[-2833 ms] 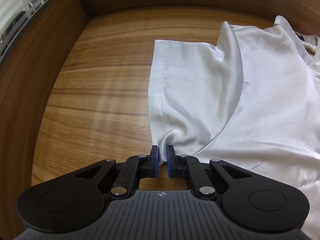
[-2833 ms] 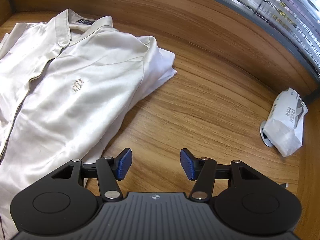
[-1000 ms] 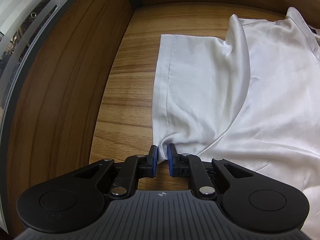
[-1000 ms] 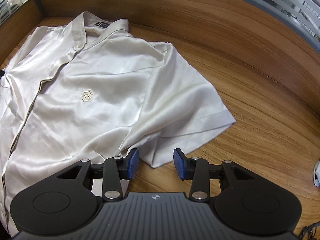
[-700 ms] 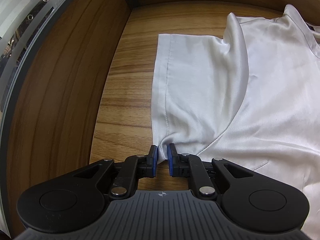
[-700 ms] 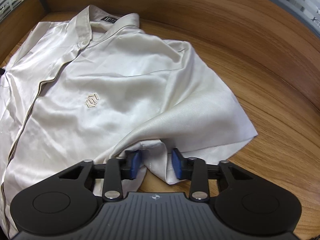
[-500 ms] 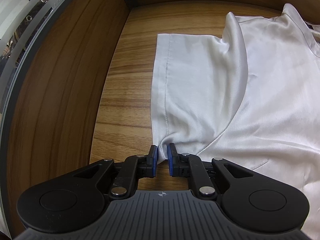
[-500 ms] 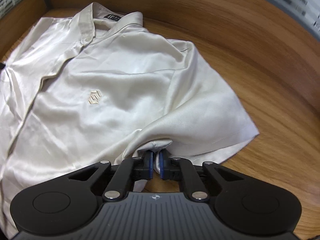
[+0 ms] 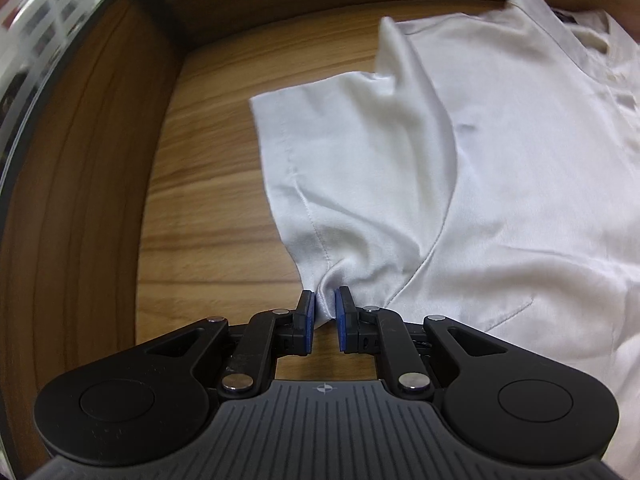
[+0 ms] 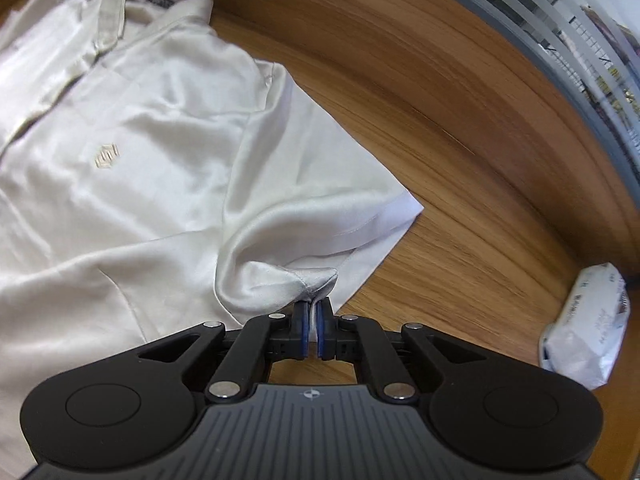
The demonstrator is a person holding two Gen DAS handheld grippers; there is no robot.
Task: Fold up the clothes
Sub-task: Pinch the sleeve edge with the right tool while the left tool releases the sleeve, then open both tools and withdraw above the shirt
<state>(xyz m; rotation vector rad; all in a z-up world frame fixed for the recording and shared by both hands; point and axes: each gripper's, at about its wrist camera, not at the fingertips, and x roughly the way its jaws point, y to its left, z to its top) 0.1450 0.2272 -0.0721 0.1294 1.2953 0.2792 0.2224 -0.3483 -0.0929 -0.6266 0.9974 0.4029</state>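
Shirt (image 10: 132,168) is lying face up and spread out on the wooden surface (image 9: 208,184), collar (image 10: 108,20) at the far end. Your left gripper (image 9: 326,312) is pinched down on the corner of the left sleeve (image 9: 344,184), and your right gripper (image 10: 313,330) is clamped nearly flat on a bunched fold of the right sleeve (image 10: 316,196). I'd lift both corners only just clear of the surface, then carry them inward evenly so the satin doesn't slide or drag the body crooked. Watch the wipes pack (image 10: 588,328) off to the right.
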